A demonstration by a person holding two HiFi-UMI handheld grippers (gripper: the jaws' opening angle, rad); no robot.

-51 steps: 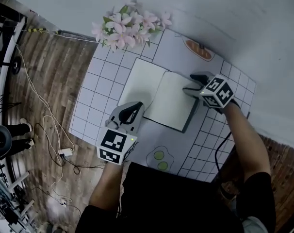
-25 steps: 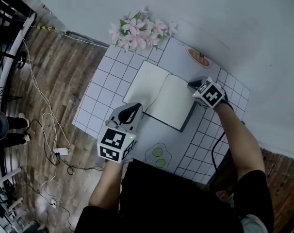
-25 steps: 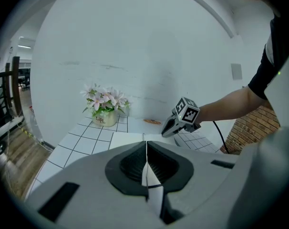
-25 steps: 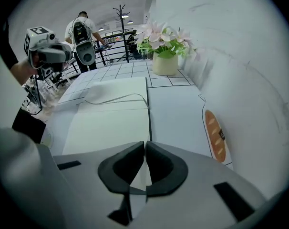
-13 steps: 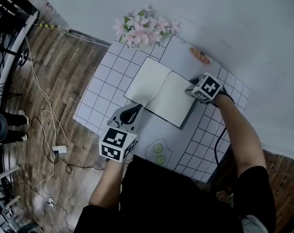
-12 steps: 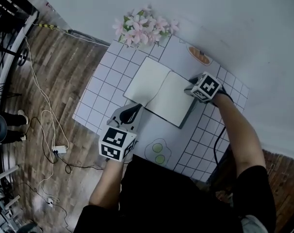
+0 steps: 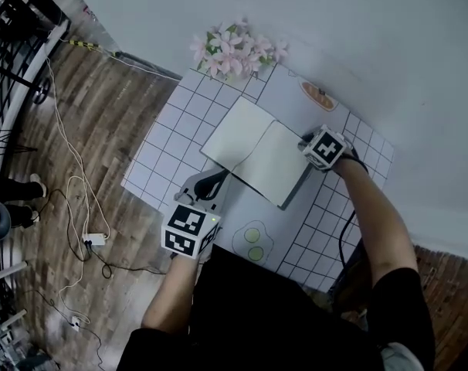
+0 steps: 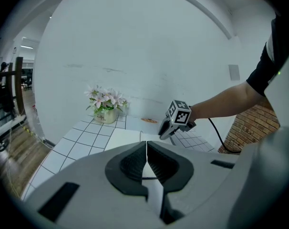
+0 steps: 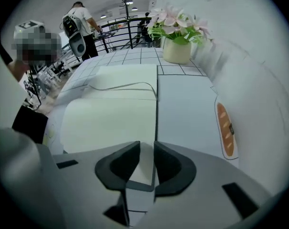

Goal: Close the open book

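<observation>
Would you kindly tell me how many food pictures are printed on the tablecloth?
2. A bread picture sits near the far edge, right of the flowers; an egg picture sits at the near edge. The open book may hide others.

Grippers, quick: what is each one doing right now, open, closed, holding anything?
Left gripper: closed, holding nothing.
Right gripper: jaws have just been closing, now seemingly pinched on the open book at its edge.
</observation>
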